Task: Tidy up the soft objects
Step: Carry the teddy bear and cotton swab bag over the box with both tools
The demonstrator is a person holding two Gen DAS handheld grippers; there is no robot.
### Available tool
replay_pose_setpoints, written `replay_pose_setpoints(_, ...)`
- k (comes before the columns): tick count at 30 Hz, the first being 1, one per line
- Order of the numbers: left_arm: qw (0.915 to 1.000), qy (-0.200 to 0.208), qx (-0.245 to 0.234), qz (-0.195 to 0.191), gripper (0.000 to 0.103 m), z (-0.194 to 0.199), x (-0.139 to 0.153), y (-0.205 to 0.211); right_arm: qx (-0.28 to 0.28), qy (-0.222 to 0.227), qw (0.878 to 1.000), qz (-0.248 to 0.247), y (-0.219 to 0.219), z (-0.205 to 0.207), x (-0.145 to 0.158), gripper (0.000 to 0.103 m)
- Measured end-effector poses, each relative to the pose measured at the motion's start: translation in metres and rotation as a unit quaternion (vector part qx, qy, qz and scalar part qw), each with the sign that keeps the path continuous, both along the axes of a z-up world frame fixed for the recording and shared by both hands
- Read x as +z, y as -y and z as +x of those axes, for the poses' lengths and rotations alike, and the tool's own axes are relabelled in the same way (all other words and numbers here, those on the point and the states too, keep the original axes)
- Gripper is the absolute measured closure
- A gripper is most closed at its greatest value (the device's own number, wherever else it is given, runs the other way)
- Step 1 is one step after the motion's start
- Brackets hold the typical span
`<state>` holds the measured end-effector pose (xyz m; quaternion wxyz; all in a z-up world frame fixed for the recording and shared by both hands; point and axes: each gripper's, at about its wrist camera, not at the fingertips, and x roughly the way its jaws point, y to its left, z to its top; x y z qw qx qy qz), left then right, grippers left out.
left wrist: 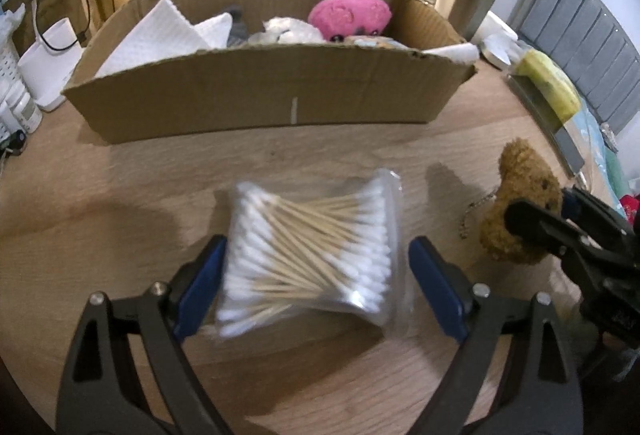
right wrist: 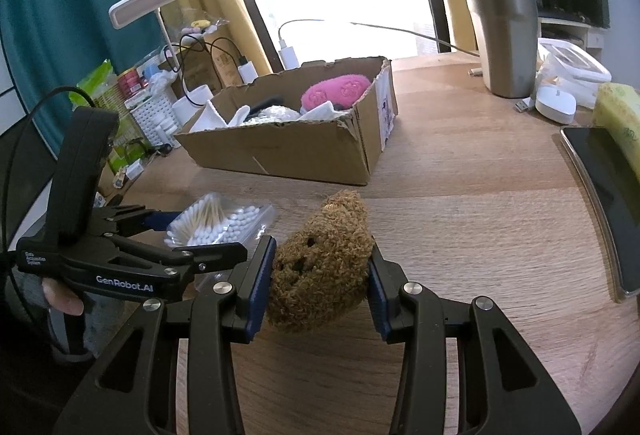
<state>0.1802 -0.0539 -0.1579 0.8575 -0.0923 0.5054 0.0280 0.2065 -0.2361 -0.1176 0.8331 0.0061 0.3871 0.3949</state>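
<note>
My left gripper (left wrist: 316, 271), marked "GenRobot.AI", straddles the cotton swab bag (left wrist: 308, 259), jaws spread; right gripper (right wrist: 320, 275) clamps the teddy bear (right wrist: 320, 263).

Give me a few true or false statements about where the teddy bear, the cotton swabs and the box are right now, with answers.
1. The right gripper has its pads against the teddy bear. True.
2. The bag of cotton swabs is inside the cardboard box. False: it lies on the table, between the left gripper's open fingers.
3. A pink plush toy sits in the box. True.
4. The teddy bear is in the box. False: it is on the table, in front of it.
</note>
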Motion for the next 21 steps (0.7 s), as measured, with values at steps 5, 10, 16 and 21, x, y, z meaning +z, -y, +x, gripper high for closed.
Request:
replay_pose_setpoints(5, 0.9998, 0.009, -0.015, -0.007, 0.028, -0.002, 0.002, 0.001, -0.002, 0.001, 1.000, -0.005, -0.001, 0.000, -0.001, 0.058)
replay_pose_setpoints(10, 0.9992, 0.014, -0.031, -0.020, 0.029, -0.007, 0.004, 0.002, -0.008, 0.003, 1.000, -0.006, -0.001, 0.001, 0.000, 0.058)
replay_pose_setpoints(16, 0.9980, 0.033, -0.042, -0.033, 0.029, -0.017, 0.012, 0.002, -0.015, 0.006, 1.000, -0.012, -0.001, -0.001, 0.002, 0.058)
replay_pose_setpoints(21, 0.9972, 0.052, -0.035, -0.040, 0.029, -0.028, 0.022, -0.007, -0.012, 0.013, 1.000, -0.017, -0.008, -0.007, 0.006, 0.058)
